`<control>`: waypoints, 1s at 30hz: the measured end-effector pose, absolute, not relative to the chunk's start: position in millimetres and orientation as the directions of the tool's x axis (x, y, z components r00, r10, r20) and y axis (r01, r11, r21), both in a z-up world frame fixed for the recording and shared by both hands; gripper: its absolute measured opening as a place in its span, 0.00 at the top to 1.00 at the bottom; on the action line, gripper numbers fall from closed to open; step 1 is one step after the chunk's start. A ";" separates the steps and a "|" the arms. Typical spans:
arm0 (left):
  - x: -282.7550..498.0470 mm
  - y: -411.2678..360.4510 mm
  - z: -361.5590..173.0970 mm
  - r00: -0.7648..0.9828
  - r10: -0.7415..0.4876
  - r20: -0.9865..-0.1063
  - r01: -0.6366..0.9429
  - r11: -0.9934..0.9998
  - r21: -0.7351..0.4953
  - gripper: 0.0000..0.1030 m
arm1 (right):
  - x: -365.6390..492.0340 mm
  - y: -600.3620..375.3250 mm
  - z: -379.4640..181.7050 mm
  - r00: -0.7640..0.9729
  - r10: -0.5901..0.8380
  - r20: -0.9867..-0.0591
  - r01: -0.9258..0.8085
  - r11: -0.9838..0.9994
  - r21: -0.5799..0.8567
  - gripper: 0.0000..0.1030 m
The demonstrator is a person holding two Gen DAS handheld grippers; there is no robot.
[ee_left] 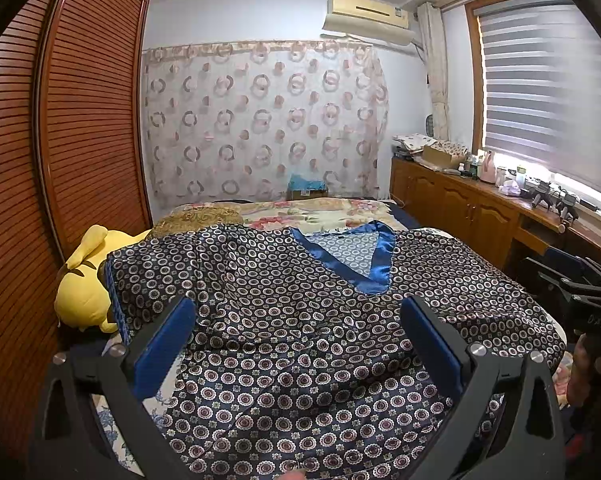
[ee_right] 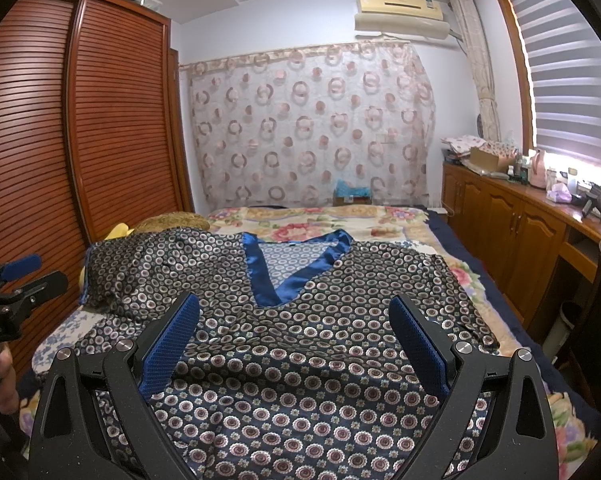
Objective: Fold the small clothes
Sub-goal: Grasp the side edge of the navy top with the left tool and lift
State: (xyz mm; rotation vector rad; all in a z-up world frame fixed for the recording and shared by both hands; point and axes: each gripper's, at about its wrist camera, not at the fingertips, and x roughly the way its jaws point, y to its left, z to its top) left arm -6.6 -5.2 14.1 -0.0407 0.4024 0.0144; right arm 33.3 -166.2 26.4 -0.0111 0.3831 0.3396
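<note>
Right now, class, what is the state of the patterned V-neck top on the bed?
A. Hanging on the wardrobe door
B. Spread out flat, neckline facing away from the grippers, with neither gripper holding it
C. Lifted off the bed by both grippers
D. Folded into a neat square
B: the patterned V-neck top lies spread on the bed, its blue neckline trim at the far end, while the left gripper and right gripper hover open above it.

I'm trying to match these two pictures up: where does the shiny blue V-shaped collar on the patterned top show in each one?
Left wrist view: the blue collar sits right of centre, halfway down, beyond the open hand-held gripper.
Right wrist view: the blue collar sits near centre, just above the fingers.
Shared landmark: the air conditioner high on the far wall.
</note>
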 end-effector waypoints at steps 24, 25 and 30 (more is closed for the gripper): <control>20.6 73.9 -37.0 0.862 0.130 -0.490 -0.154 0.988 -0.009 0.00 | 61.7 -126.7 -13.8 0.814 0.384 -0.436 -0.420 0.907 0.014 0.05; 21.6 79.4 -39.1 0.858 0.124 -0.499 -0.154 0.988 -0.019 0.00 | 65.5 -123.3 -18.0 0.803 0.390 -0.451 -0.430 0.903 0.015 0.05; 26.2 105.2 -50.0 0.832 0.097 -0.546 -0.148 0.988 -0.050 0.00 | 79.7 -108.9 -35.8 0.733 0.447 -0.513 -0.498 0.866 0.044 0.05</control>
